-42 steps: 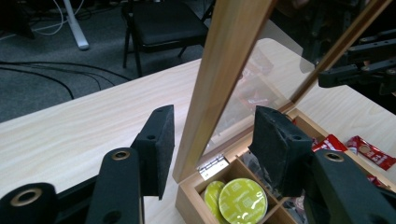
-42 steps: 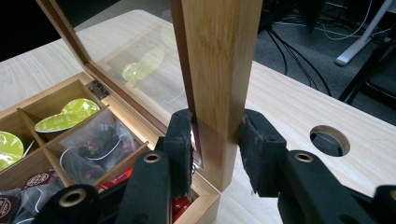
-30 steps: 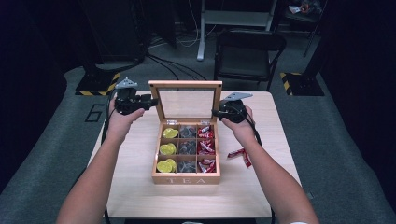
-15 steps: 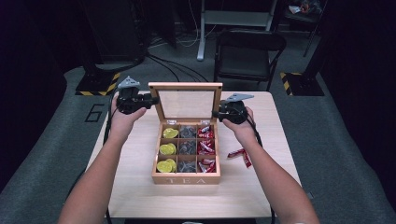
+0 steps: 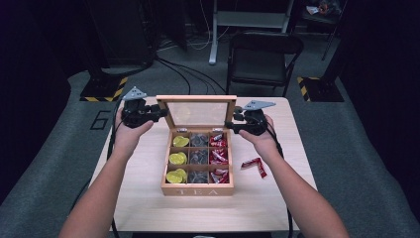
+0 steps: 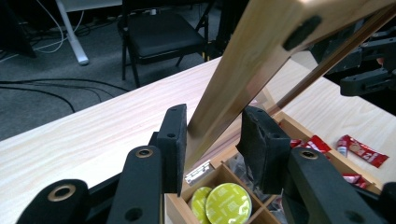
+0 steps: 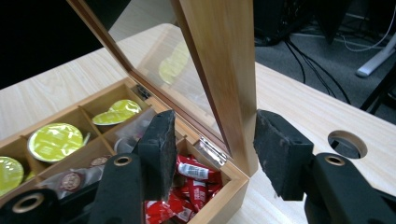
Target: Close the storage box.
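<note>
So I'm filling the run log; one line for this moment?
wooden glass-paned tea box lid: upright | left tool: gripping its edge | right tool: opening, astride its edge

I am working in what looks like a lab or recording studio, not a home. My pale wooden table (image 5: 148, 208) stands on grey carpet amid dark, curtained surroundings. Black cables (image 5: 183, 74) trail across the floor, yellow-and-black hazard tape (image 5: 106, 91) marks equipment bases, and a black folding chair (image 5: 260, 59) sits before a white desk frame (image 5: 215, 34).

Dim room — grey floor (image 5: 346, 163); black folding chair (image 5: 262, 59) behind the pale wooden table (image 5: 148, 208); trailing cables (image 5: 183, 74)
</note>
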`<state>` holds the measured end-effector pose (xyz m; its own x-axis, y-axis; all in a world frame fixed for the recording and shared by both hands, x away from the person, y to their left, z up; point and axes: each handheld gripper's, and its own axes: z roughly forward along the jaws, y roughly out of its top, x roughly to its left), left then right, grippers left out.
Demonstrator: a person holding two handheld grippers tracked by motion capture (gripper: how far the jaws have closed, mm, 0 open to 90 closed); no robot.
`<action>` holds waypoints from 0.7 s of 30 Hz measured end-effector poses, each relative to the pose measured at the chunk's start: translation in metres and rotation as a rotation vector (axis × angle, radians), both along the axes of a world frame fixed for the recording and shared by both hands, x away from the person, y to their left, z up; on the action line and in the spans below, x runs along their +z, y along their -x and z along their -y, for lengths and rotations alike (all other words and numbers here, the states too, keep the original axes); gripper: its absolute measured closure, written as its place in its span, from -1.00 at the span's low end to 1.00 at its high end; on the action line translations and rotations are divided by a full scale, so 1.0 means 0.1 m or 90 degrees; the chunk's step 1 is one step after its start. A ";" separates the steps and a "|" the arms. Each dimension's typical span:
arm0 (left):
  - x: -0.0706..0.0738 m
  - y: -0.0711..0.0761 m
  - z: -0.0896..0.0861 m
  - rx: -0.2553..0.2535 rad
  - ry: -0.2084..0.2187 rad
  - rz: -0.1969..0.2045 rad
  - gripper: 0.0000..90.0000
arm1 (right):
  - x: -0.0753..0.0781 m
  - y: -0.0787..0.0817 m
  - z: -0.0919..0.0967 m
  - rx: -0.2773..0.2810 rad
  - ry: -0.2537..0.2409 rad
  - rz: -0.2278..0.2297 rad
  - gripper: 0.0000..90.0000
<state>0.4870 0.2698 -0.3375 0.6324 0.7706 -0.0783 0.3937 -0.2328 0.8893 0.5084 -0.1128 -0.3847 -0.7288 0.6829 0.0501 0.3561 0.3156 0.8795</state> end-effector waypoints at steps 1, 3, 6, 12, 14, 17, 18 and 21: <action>0.00 0.00 0.00 0.000 0.000 0.000 0.37 | 0.00 0.00 0.00 0.000 0.000 0.000 0.07; -0.02 0.03 0.00 0.001 0.007 0.003 0.37 | 0.04 0.05 0.01 0.002 -0.003 0.004 0.07; -0.03 0.08 0.00 0.000 0.003 0.004 0.37 | 0.12 0.13 0.01 0.008 -0.004 0.021 0.05; -0.07 0.18 -0.01 -0.005 0.002 0.003 0.36 | 0.23 0.28 0.03 0.017 -0.004 0.036 0.04; -0.09 0.23 -0.01 -0.010 0.000 0.001 0.35 | 0.25 0.31 0.04 0.022 -0.001 0.046 0.03; -0.12 0.27 -0.01 -0.011 0.001 0.004 0.35 | 0.28 0.36 0.07 0.027 -0.002 0.047 0.03; -0.13 0.30 -0.02 -0.016 -0.005 0.005 0.34 | 0.29 0.37 0.07 0.030 -0.003 0.051 0.03; -0.15 0.33 -0.02 -0.019 -0.006 0.004 0.34 | 0.31 0.42 0.08 0.035 -0.002 0.056 0.03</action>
<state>0.4536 0.2718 -0.3526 0.6552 0.7525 -0.0670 0.3811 -0.2527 0.8893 0.4663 -0.1204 -0.3541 -0.7674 0.6410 -0.0133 0.2595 0.3295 0.9078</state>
